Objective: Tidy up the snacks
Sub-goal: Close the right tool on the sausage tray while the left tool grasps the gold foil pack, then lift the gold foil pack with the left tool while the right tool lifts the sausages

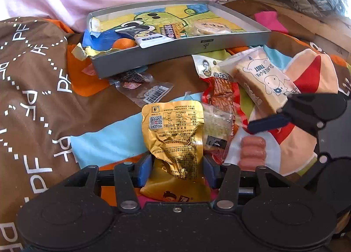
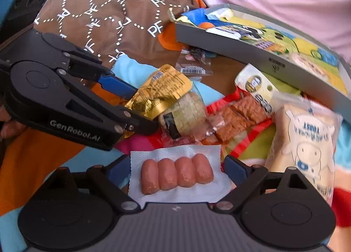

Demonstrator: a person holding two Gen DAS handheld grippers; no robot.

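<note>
My left gripper [image 1: 177, 170] is shut on the lower part of a gold foil snack packet [image 1: 173, 129], which stands up between the blue pads. The right wrist view shows that gripper [image 2: 142, 107] coming in from the left with the gold packet [image 2: 162, 92] in its jaws. My right gripper [image 2: 177, 170] is shut on a clear pack of small sausages [image 2: 177, 175], its fingers against the pack's two side edges. In the left wrist view the right gripper [image 1: 258, 131] holds the sausage pack [image 1: 252, 151] at the right. A grey tray [image 1: 182, 50] with snacks in it lies behind.
Loose on the patterned blanket are a toast pack [image 1: 263, 76], a red dried-tofu pack [image 1: 221, 92], a clear barcoded pack [image 1: 144, 89] and a small pale pack [image 1: 217, 124]. The tray holds an orange [image 1: 124, 43], a blue-white packet and a round cake. Pink fabric lies beyond.
</note>
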